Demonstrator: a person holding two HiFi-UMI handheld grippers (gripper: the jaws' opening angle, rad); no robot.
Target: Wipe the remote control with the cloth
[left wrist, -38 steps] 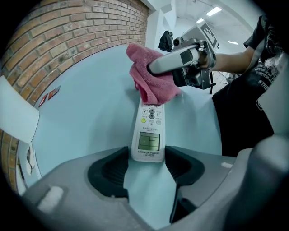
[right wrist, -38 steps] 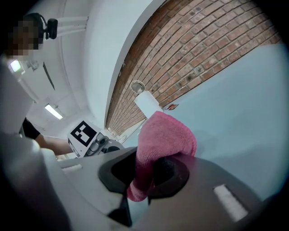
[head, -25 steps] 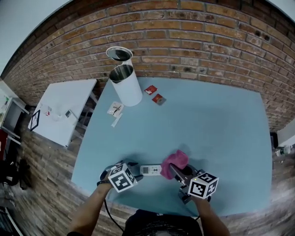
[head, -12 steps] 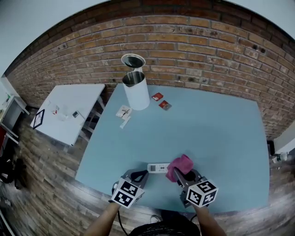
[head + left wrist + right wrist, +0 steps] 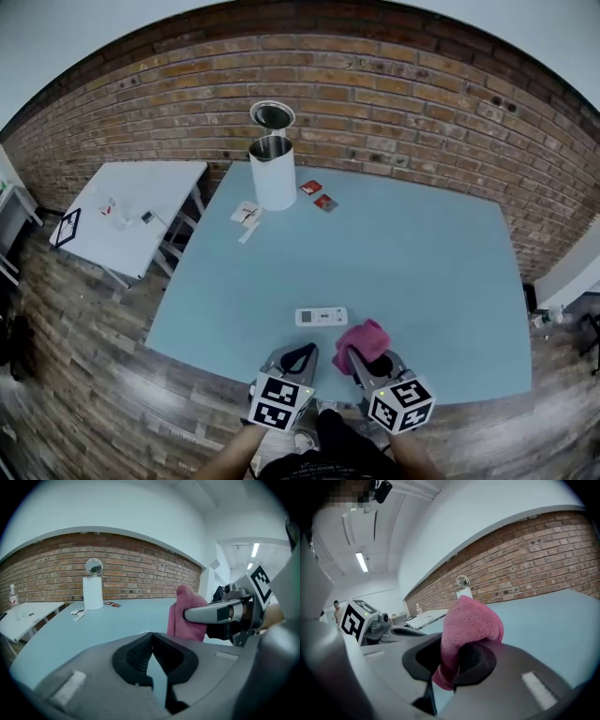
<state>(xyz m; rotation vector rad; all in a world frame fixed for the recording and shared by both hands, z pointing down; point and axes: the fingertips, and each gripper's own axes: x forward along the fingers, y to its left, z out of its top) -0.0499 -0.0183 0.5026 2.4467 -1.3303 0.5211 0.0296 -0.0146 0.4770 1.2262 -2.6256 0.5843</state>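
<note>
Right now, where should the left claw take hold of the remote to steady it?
Probably grip the remote at its left end, across the narrow width, from above: it lies flat, long axis sideways, and that leaves the rest bare for the cloth in the right claw.

This looks like a plain workroom or test lab, not a home. A bare brick wall (image 5: 375, 84) runs across twelve o'clock, and the floor (image 5: 84, 356) at eight o'clock is worn wood plank. A large pale blue table (image 5: 422, 253) fills the middle, almost bare. A white side table (image 5: 141, 202) at ten o'clock holds a few small odds and ends. In the gripper views, strip lights (image 5: 254, 550) shine overhead in a long, white, open room.
</note>
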